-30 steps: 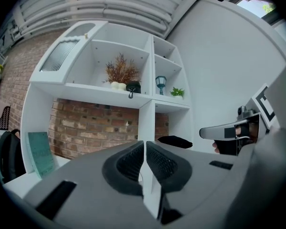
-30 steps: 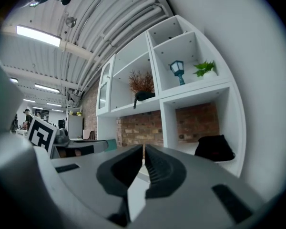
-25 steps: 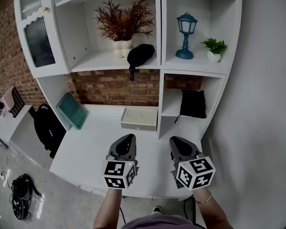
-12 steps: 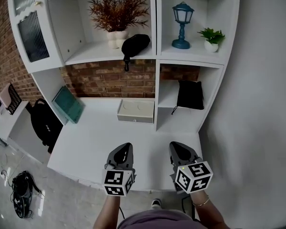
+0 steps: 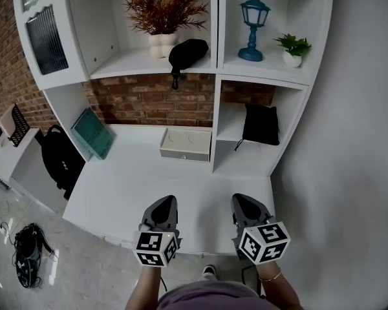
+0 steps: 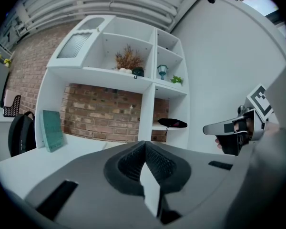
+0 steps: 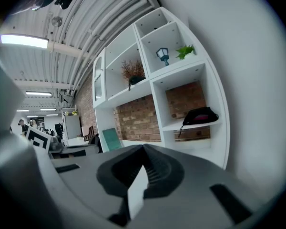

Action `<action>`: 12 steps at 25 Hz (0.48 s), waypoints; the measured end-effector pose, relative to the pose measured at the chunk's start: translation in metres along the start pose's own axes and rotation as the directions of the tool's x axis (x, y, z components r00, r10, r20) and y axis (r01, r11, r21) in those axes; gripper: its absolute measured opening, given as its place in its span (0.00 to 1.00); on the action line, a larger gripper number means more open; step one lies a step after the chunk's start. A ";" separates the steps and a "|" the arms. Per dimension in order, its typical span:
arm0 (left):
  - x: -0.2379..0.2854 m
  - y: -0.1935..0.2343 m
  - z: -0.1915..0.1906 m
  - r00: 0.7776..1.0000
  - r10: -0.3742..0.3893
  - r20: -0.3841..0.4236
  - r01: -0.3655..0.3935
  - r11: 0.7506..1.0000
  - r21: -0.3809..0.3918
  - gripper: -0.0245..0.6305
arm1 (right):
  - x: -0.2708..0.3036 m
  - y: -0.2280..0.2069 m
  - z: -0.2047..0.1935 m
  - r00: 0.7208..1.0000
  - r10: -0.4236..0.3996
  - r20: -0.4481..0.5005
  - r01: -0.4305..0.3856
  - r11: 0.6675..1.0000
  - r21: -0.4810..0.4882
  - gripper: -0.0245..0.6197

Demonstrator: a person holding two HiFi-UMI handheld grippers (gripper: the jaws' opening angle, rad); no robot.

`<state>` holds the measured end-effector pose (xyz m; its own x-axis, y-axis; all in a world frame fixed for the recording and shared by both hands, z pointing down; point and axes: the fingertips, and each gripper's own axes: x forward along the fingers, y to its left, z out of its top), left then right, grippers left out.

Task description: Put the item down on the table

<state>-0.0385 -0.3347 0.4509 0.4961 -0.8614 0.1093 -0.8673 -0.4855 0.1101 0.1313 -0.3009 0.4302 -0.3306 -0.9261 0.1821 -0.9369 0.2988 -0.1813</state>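
- Both grippers have come down a little and drawn back toward the near edge of the table [image 5: 136, 179] since a second ago.
- White shelf unit [image 5: 216, 76] stands along the back edge of the table, against a brick wall.
- Black backpack [image 5: 59, 160] sits low beside the table's left edge.
- Left gripper [image 5: 166, 202] and right gripper [image 5: 240, 199] hang side by side over the near edge, apart from each other. Each has its jaws shut tight, with nothing between them.
- Nothing is held, so I cannot tell which thing is the item.
- Teal board [image 5: 95, 133] leans in the back left corner.
- White box [image 5: 186, 144] lies at the back edge, by the middle post.
- Black bag [image 5: 260, 124] lies on the low right shelf.
- Black pouch [image 5: 187, 51] lies one shelf up, beside a dried plant [image 5: 165, 8].
- Blue lamp [image 5: 253, 21] and a small green plant [image 5: 292, 47] stand on the right shelf.
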 end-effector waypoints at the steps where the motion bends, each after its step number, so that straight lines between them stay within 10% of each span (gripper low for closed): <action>1: -0.001 0.000 -0.001 1.000 -0.001 -0.003 0.001 1.000 -0.001 0.04 | 0.000 0.000 0.000 1.000 0.000 0.000 0.000 1.000 0.000 0.04; 12: -0.007 0.000 -0.009 1.000 -0.008 -0.021 0.007 1.000 -0.020 0.04 | 0.003 0.010 -0.006 1.000 0.017 -0.015 -0.016 1.000 0.008 0.04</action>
<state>-0.0416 -0.3276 0.4592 0.5034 -0.8543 0.1295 -0.8627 -0.4886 0.1302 0.1204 -0.2999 0.4345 -0.3476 -0.9175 0.1931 -0.9304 0.3120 -0.1924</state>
